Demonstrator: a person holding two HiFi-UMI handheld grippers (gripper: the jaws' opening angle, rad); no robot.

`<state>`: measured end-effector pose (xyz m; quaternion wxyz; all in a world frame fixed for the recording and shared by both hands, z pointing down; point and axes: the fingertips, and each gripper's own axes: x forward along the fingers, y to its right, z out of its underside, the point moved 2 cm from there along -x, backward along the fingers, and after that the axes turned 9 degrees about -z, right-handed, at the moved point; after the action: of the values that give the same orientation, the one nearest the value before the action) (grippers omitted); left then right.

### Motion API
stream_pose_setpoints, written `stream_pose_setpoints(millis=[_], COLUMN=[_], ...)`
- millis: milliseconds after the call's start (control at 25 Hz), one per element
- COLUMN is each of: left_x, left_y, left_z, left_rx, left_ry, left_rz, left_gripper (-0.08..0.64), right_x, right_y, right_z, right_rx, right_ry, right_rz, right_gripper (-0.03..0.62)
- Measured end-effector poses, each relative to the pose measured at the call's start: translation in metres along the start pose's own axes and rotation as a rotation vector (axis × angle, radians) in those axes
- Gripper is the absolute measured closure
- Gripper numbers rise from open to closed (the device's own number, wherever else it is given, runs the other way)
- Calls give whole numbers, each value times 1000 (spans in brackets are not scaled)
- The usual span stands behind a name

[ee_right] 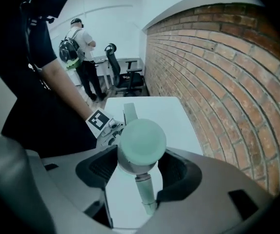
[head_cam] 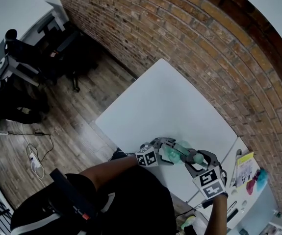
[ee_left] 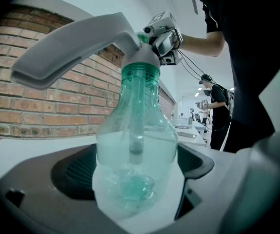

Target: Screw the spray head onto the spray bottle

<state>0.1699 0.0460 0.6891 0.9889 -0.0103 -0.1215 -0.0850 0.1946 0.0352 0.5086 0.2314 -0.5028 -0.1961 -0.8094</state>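
My left tongs (head_cam: 166,148) are clamped on the spray bottle (ee_left: 135,145). In the left gripper view its clear, green-tinted body sits between the two dark pads, base toward the camera, and both pads press its lower sides. The spray head (ee_left: 105,35) sits on the neck. Its green collar covers the top of the bottle, and its long grey trigger reaches out to the left. A pale dip tube hangs down from the collar inside the bottle. I cannot tell how far the collar is threaded on.

My right tongs (head_cam: 195,160) grip that same head from the opposite end. In the right gripper view its round, pale green body fills the gap between the jaws, which close on it from both sides. A slim pale part juts out below it toward the camera.

From the head view the bottle lies roughly sideways between the two tongs. It is held in the air over the near edge of the white bench (head_cam: 165,102). A brick wall (head_cam: 204,43) runs along the far side of the bench, and a wood floor (head_cam: 67,126) lies to its left. Beyond the bench a person with a backpack (ee_right: 79,48) stands beside an office chair (ee_right: 125,77).
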Motion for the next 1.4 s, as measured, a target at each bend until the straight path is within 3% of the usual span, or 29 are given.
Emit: stream_pose_setpoints(millis=[320,760,920,1200,1400], left_x=[0,-2,0,2,4], left_y=[-2,-3,-3,-3,-3], left_z=[3,5,7,9,8], left_rx=[21,28,-9,-5,-4], left_ry=[4,19,33,45,43], left_rz=[18,46,65,81,83], left_gripper=[46,49,49,49,49], right_x=[1,2,1,3,2], right_y=[1,1,0,-1,0], right_z=[0,0,1,3,4], right_rx=[-224,-259,-315,-459,-501], right_ry=[-73,-42,-55,-112,-85], right_rz=[-103,-184,-201,-246,-291], right_gripper=[334,334,333,334,334])
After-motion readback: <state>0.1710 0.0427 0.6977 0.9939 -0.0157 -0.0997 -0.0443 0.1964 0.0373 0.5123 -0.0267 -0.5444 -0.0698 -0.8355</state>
